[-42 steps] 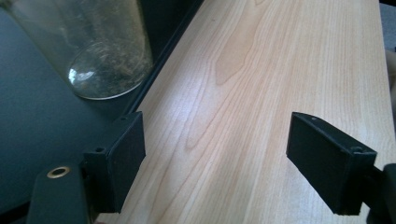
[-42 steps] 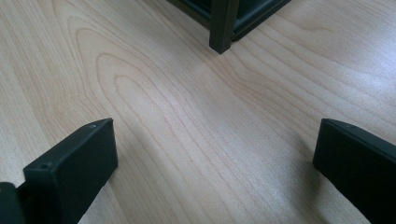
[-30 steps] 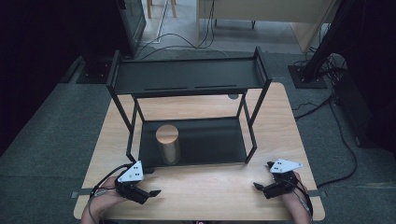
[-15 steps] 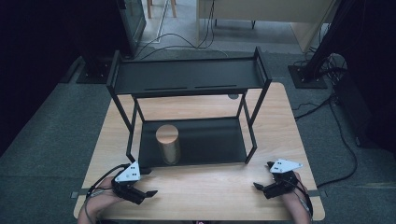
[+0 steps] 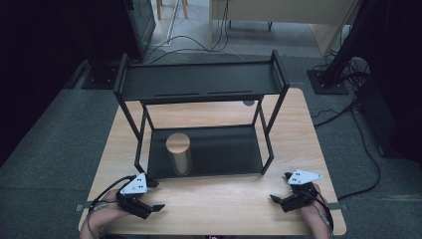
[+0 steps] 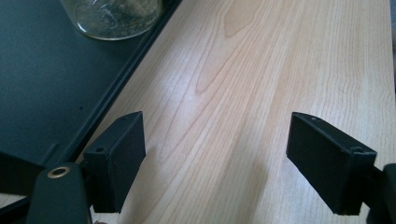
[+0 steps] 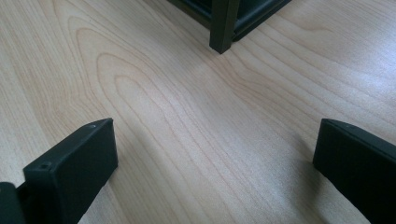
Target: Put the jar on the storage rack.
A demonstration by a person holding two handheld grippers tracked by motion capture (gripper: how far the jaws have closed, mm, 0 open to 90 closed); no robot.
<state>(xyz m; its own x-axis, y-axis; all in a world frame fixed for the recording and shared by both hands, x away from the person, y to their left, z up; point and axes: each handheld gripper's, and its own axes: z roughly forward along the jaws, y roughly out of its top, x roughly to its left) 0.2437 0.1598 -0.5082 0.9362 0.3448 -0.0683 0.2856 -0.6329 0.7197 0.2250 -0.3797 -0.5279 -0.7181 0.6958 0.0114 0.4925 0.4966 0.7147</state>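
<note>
Wooden desk (image 5: pixel 219 209) carries a black rack (image 5: pixel 199 84) with a jar (image 5: pixel 178 153) on its lower shelf; left gripper (image 5: pixel 149 205) and right gripper (image 5: pixel 279 199) rest wide, empty; reaching the jar likely comes next

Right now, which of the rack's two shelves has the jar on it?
The lower shelf: the jar stands at its left end, near the left gripper. The upper shelf holds nothing.

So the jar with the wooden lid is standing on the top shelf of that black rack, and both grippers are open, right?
Not quite. The jar stands on the bottom shelf of the black rack, as the high view shows. Both the left gripper and the right gripper are open, holding nothing.
</note>
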